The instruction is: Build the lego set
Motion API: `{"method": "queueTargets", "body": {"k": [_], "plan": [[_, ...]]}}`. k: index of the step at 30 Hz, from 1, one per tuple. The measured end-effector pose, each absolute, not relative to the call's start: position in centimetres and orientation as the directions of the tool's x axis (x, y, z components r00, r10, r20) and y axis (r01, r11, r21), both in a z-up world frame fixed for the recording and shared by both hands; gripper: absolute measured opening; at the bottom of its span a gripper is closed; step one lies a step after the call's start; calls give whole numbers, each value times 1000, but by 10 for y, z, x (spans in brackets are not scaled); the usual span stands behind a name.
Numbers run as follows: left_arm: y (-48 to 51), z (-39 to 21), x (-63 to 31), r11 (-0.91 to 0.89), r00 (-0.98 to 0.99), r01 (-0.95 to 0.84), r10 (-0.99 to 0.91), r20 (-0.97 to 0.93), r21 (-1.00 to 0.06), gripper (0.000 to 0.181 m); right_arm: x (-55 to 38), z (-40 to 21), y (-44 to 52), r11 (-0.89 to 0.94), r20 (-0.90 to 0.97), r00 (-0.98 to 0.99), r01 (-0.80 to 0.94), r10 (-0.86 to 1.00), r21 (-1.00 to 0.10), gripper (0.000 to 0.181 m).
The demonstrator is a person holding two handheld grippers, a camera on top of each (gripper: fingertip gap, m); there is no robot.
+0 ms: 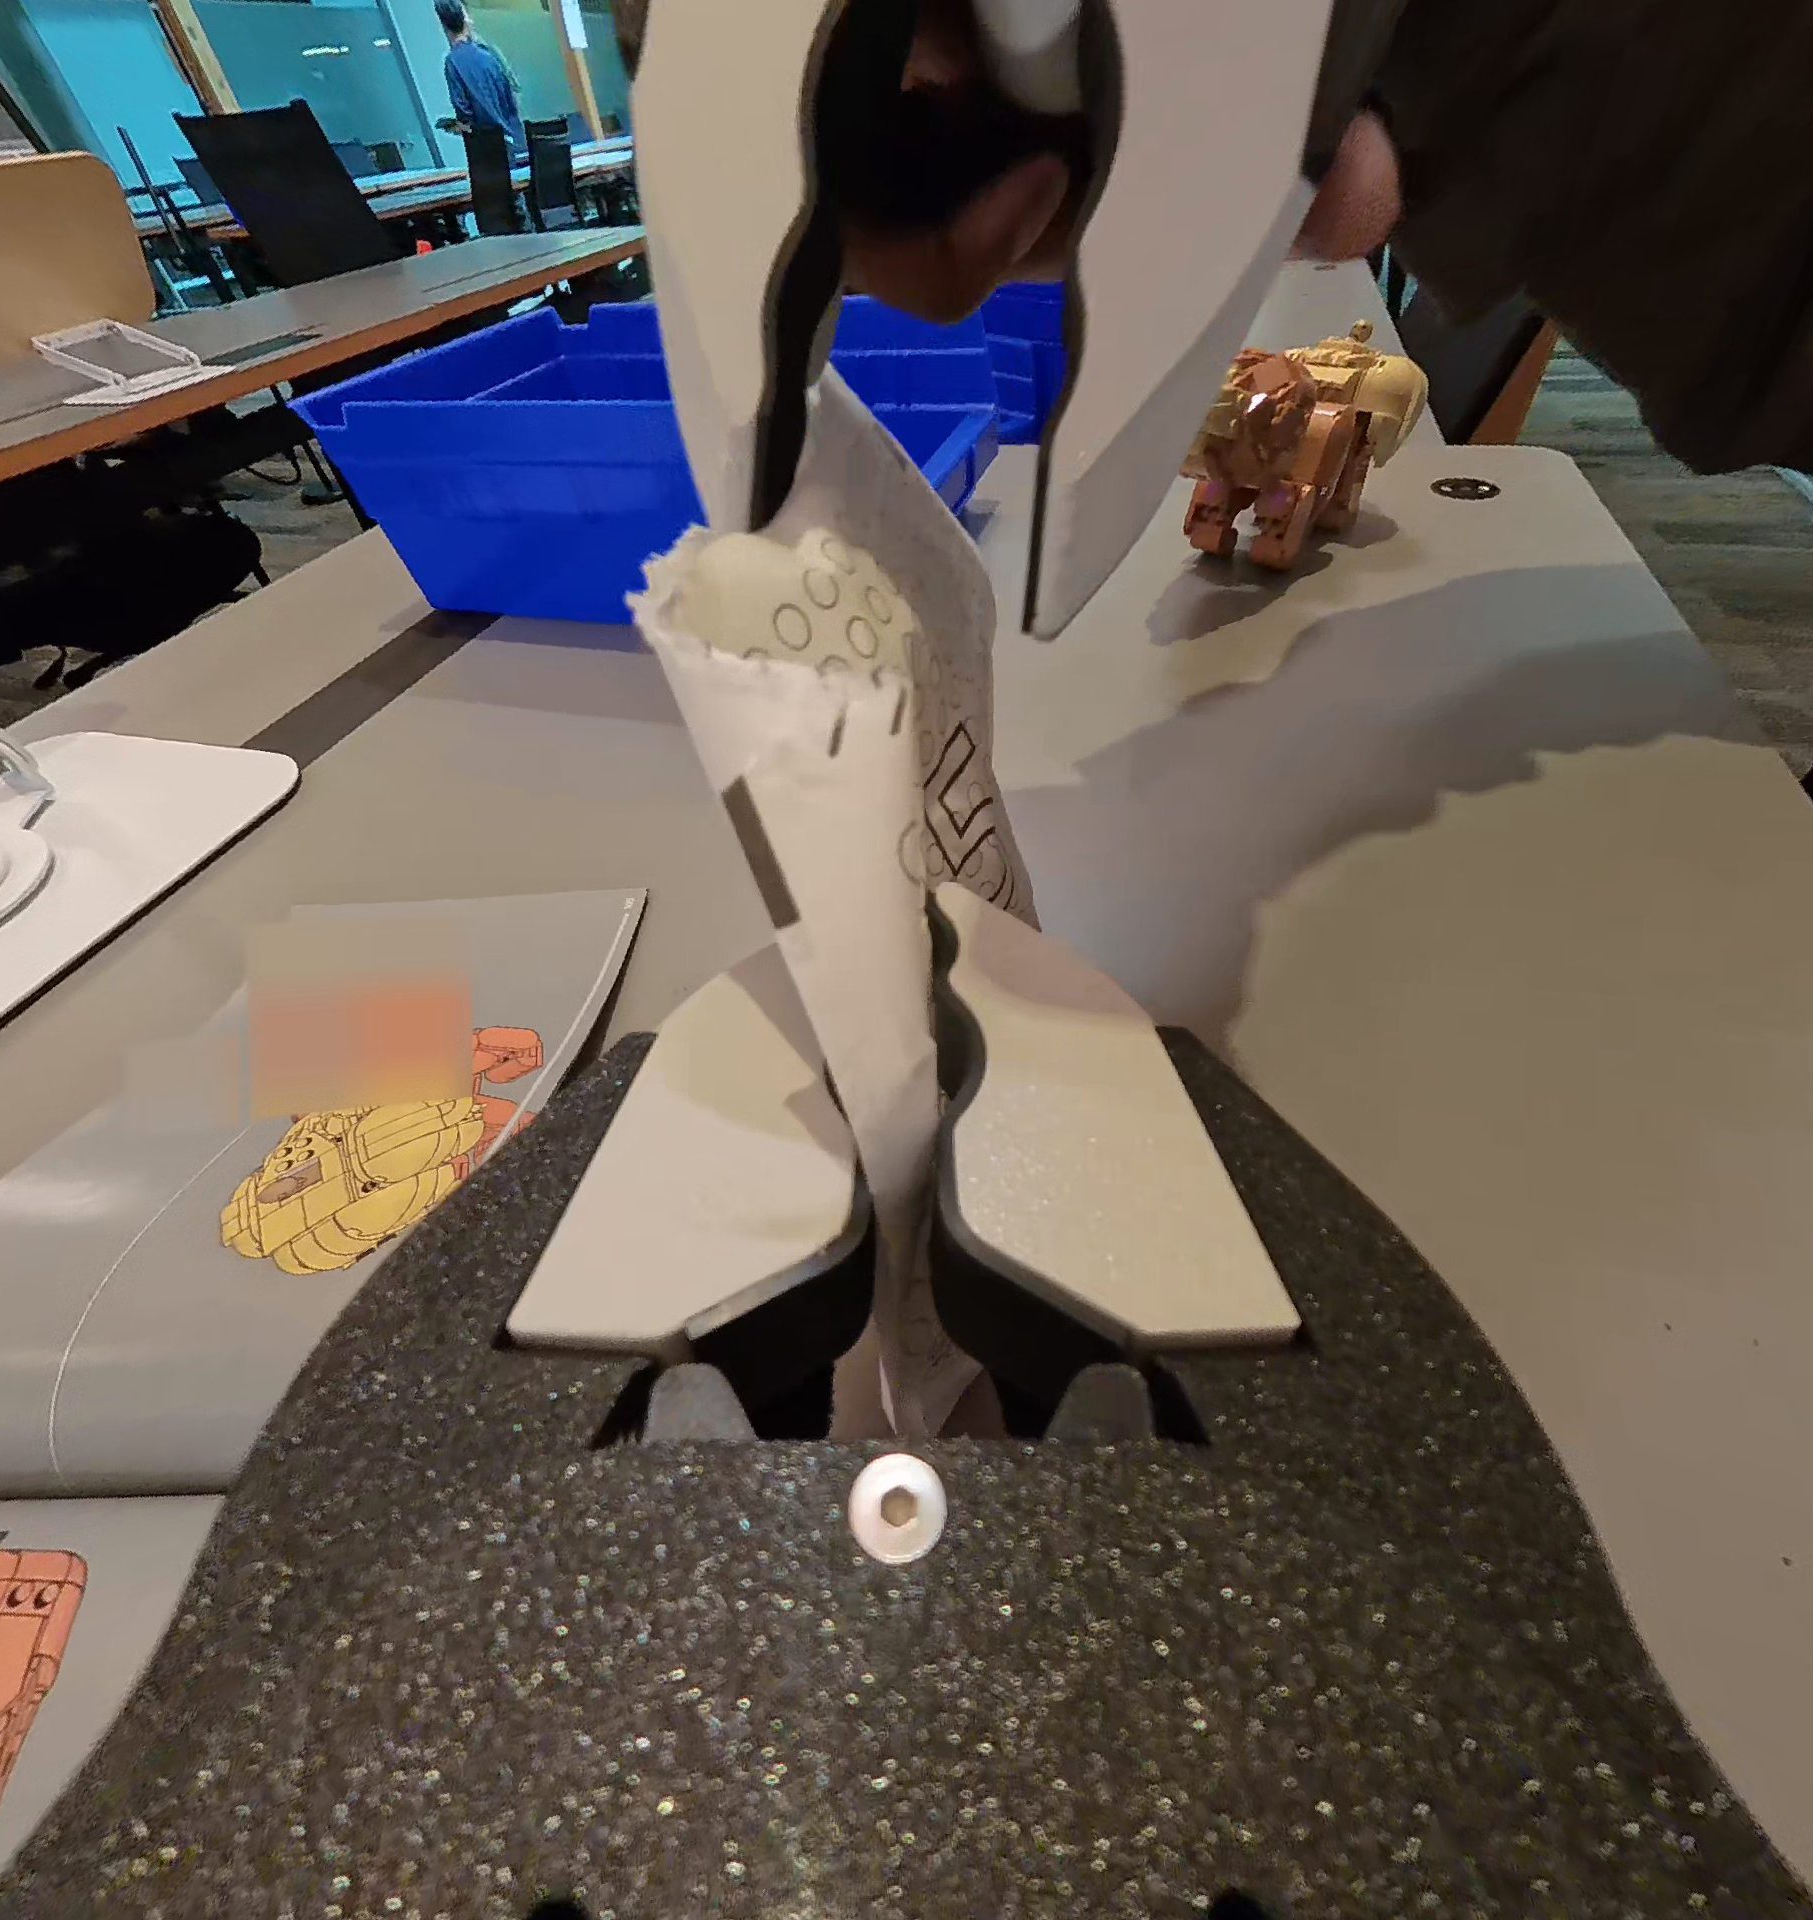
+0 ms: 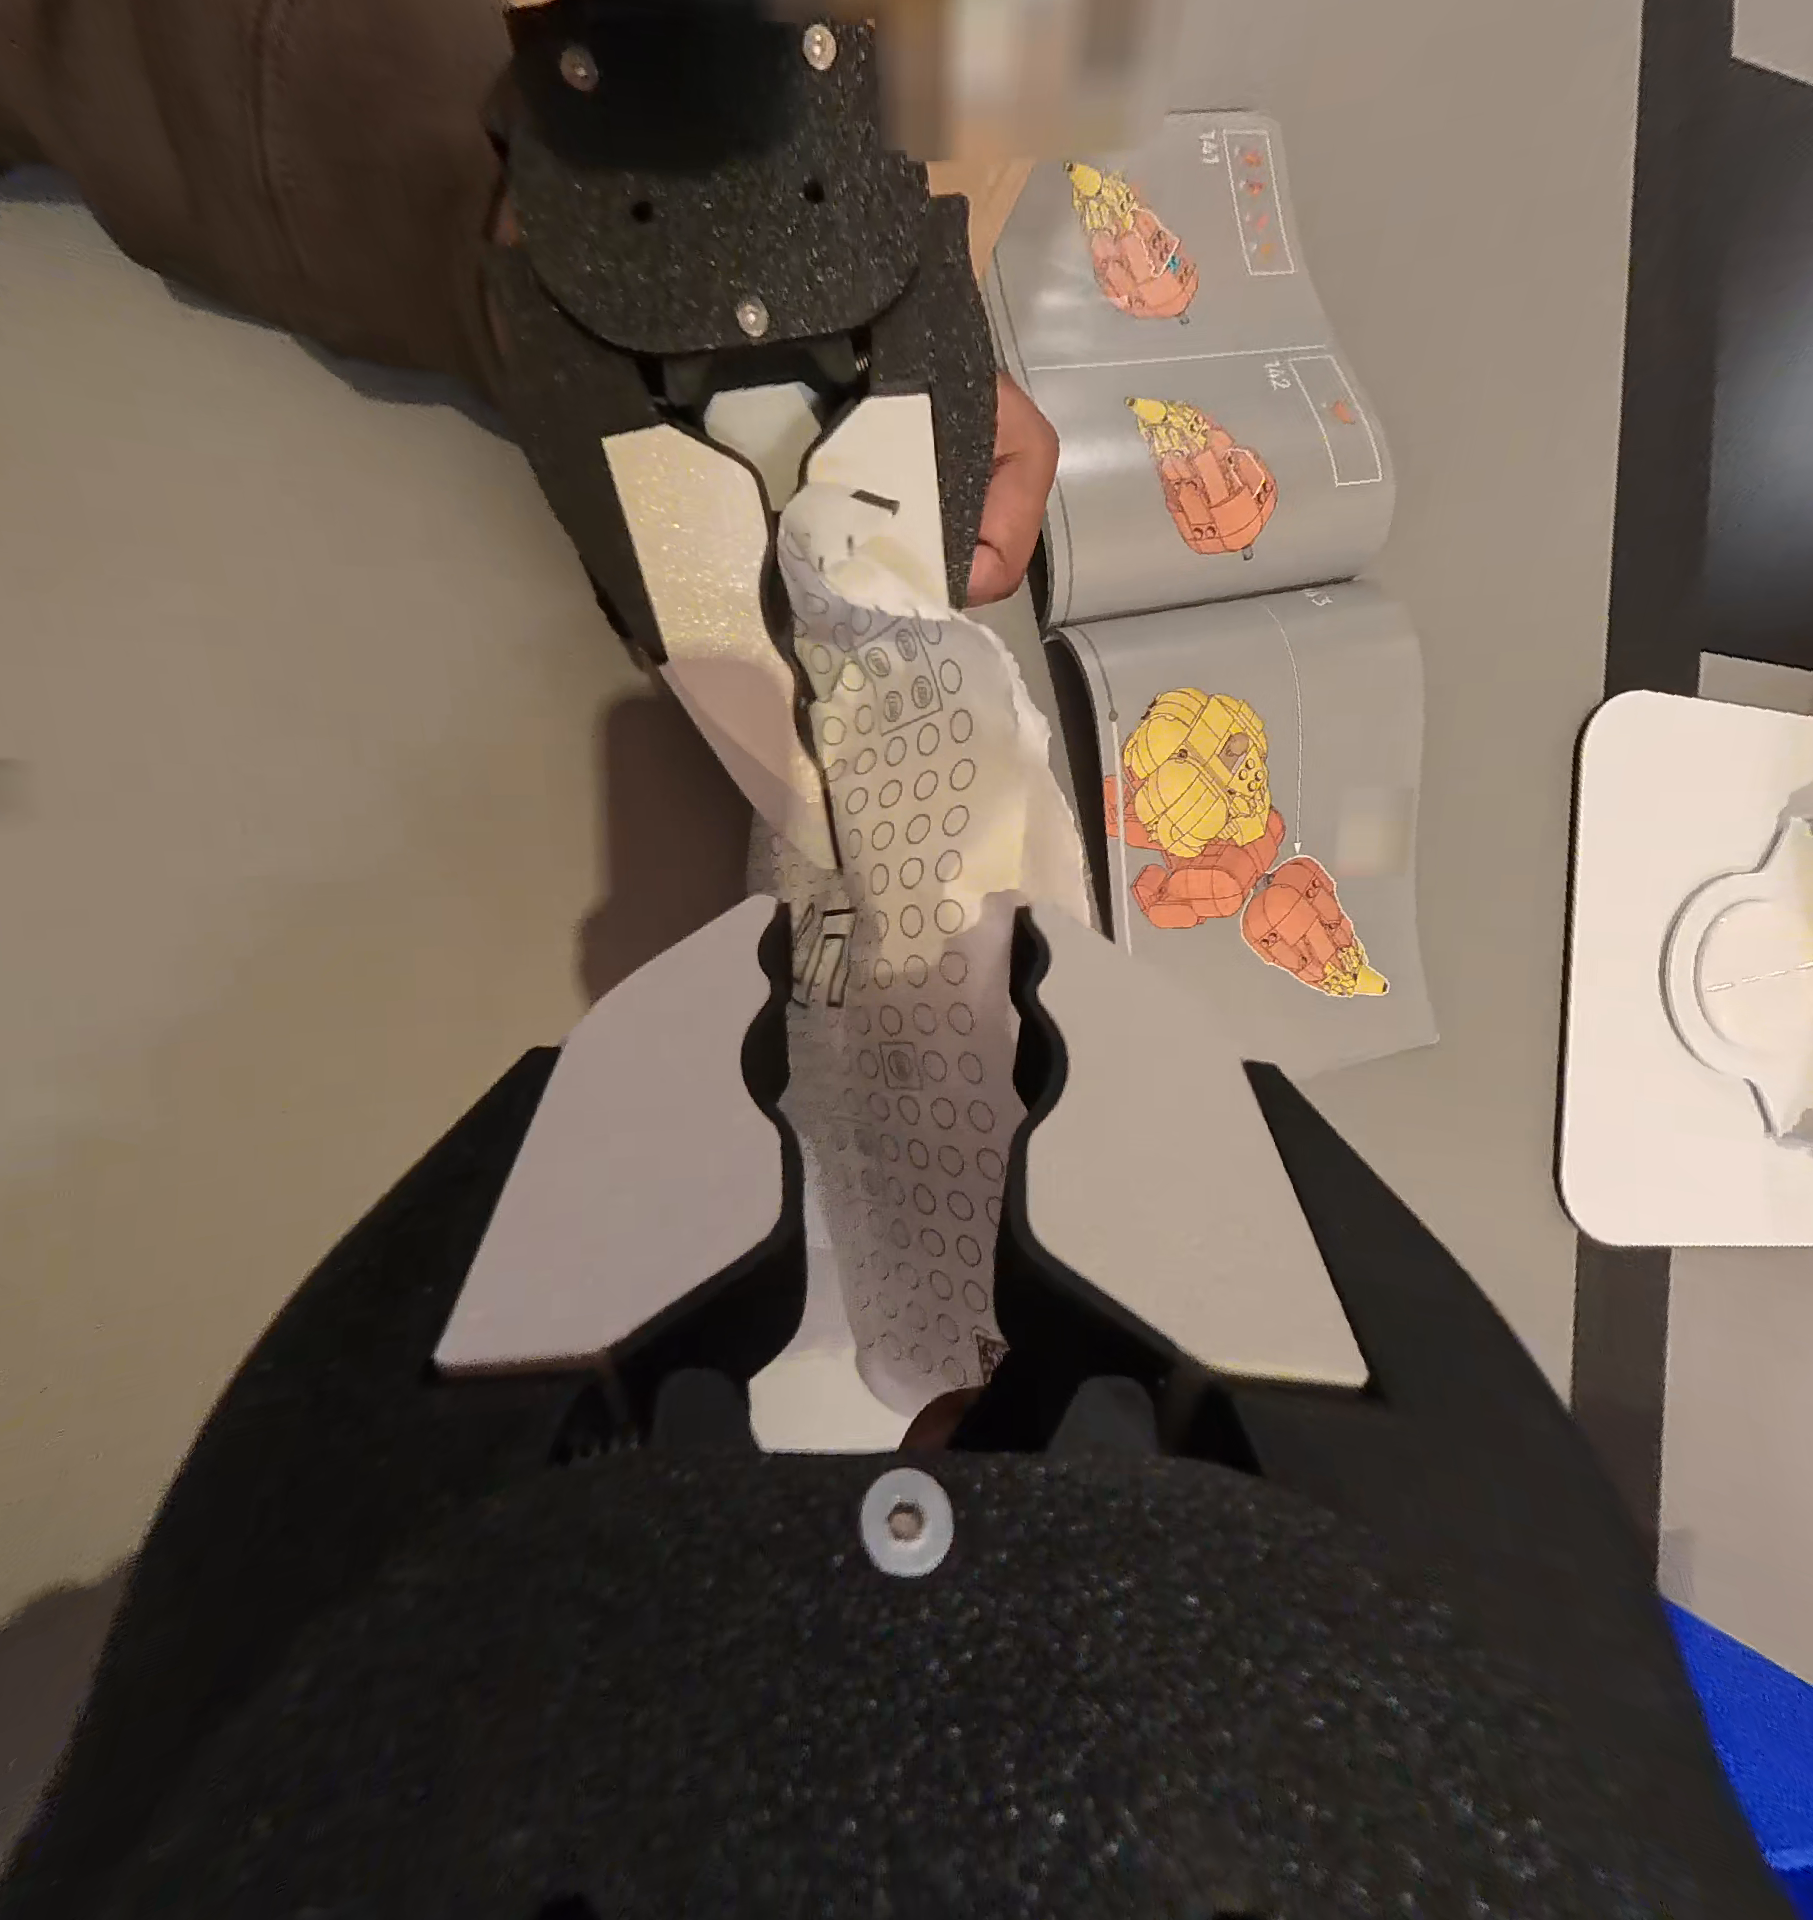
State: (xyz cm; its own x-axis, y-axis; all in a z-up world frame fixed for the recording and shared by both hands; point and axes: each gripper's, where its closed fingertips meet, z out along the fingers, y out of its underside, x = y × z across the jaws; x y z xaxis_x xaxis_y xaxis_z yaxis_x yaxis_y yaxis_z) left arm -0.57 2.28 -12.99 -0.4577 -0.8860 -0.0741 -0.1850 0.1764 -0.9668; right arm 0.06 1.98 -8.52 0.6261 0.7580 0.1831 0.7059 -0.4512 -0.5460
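Observation:
A white paper parts bag (image 1: 860, 790) printed with circles stands upright, its top end torn open. My left gripper (image 1: 881, 966) is shut on its lower part. My right gripper (image 1: 891, 571) comes down from above with its jaws apart, one finger against the bag's torn top. In the right wrist view the bag (image 2: 912, 1122) runs between the spread fingers of my right gripper (image 2: 897, 925), and the left gripper (image 2: 829, 831) pinches its far torn end. A built brown and tan lego animal (image 1: 1297, 447) stands on the grey table (image 1: 1453, 1143) at the far right.
An open instruction booklet (image 1: 310, 1143) lies left of the grippers; it also shows in the right wrist view (image 2: 1245, 779). A blue bin (image 1: 528, 468) stands behind. A white flat stand (image 1: 102, 821) sits at the left edge. A person's dark sleeve (image 2: 258, 177) reaches in.

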Motion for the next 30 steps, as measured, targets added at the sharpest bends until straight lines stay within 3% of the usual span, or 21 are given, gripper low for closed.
{"method": "queueTargets", "body": {"k": [8, 15, 20, 24, 30], "plan": [[26, -130, -5, 149, -438, -198, -898, -49, -969, 7, 4, -85, 3, -478, 196, 603, 758, 773, -444, 34], [25, -130, -9, 108, -459, -231, -888, 11, -967, 9, 17, -95, 1, -473, 276, 559, 820, 782, -323, 9], [19, -125, -20, 74, -507, -292, -857, 89, -954, 29, 17, -95, 1, -454, 311, 536, 839, 785, -301, 0], [21, -85, -40, -12, -512, -284, -843, 163, -959, 51, 19, -95, 1, -441, 327, 525, 847, 786, -299, 0], [45, -11, -27, 5, -412, -375, -897, 162, -927, 40, 21, -95, -1, -411, 362, 496, 865, 789, -290, 0]]}}
